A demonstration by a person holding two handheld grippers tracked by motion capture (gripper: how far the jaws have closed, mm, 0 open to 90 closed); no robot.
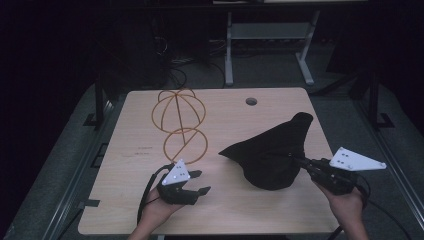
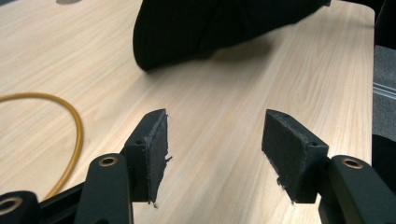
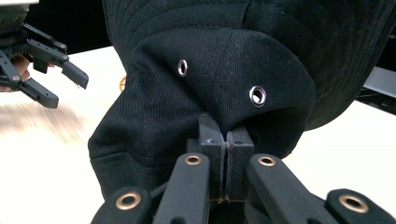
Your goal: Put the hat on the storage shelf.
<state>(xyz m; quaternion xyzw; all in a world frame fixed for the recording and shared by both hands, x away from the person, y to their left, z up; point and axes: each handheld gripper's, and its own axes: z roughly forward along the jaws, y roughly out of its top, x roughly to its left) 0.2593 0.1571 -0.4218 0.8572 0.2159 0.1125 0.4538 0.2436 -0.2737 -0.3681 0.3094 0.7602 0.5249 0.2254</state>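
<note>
On the right half of the table (image 1: 150, 210), the black cap (image 1: 272, 152) hangs partly lifted from a thin pinch of crown fabric, so I judge it could slip free and flop back down, or swing its brim toward the gold wire stand (image 1: 181, 125). The right gripper (image 3: 226, 140) has its jaws pressed together on that fabric. The left gripper (image 2: 212, 149) stands half open over bare wood, holding nothing, its jaws pointed toward the cap.
</note>
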